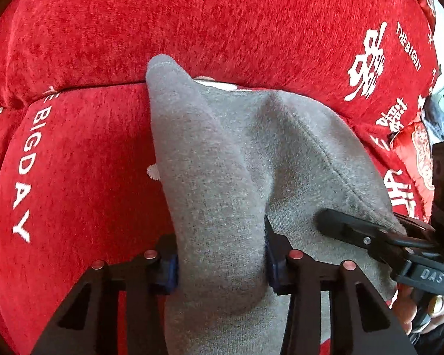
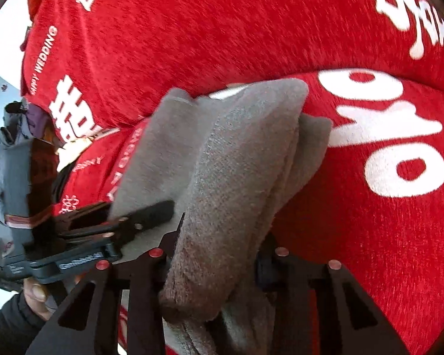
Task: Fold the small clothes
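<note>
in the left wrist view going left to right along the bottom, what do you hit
red sofa cover with white lettering → left hand-held gripper, closed on a bunched fold of the grey garment → right hand-held gripper, entering from the right edge onto the same garment

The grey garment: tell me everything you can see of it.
The grey garment is a small piece of soft, fleecy knit with a stitched seam along one edge. It lies bunched and partly lifted on the red sofa cover. The left hand-held gripper pinches one thick fold, and the right hand-held gripper pinches another. A white patch shows beneath its far edge.
</note>
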Demonstrator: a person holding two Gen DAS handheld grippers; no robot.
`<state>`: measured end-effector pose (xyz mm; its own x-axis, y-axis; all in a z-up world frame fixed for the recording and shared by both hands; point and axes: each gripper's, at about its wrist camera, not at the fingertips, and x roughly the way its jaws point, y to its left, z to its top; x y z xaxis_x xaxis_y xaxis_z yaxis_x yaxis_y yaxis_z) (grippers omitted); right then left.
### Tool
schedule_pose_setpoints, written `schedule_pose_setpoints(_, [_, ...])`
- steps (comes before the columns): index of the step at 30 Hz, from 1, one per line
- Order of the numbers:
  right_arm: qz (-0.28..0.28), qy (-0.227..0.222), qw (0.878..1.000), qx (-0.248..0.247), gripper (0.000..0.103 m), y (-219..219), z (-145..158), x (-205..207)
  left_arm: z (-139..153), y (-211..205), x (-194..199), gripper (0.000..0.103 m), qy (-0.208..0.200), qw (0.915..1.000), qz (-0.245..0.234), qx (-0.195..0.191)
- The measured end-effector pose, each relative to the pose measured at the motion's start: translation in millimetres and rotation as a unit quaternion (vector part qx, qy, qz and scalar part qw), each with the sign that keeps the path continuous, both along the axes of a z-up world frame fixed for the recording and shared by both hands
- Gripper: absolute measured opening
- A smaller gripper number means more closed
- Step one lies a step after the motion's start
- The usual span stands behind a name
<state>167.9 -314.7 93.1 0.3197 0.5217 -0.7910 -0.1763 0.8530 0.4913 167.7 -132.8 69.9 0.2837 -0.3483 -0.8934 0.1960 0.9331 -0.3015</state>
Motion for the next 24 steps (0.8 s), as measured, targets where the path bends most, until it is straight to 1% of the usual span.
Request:
schedule_pose_setpoints(3, [0.012, -0.016, 1.0, -0.015, 0.036, 11, 20, -11, 13, 3, -10, 0.045, -0.01, 0.9999, -0.002, 0.006])
schedule_pose_setpoints(8, [0.017, -0.037, 0.999, -0.005, 0.036, 25, 49, -38, 41, 25, -38, 0.045, -0.028, 0.9996, 0.008, -0.003])
schedule_pose_setpoints(13, [0.027, -0.061, 0.998, -0.011, 0.036, 49, 78, -74, 71, 50, -81, 0.045, -0.047, 0.9988, 0.016, 0.006])
schedule_pose_setpoints(16, [0.029, -0.08, 0.996, -0.013, 0.036, 65, 95, -106, 82, 62, -108, 0.045, -0.058, 0.9981, 0.015, 0.011])
schedule_pose_setpoints(21, [0.024, -0.09, 0.996, -0.007, 0.036, 82, 99, -149, 91, 82, -156, 0.045, -0.069, 0.9972, 0.02, 0.019])
schedule_pose_setpoints(24, [0.035, -0.098, 0.994, -0.023, 0.036, 97, 101, -169, 89, 90, -172, 0.045, -0.069, 0.9972, 0.02, 0.022])
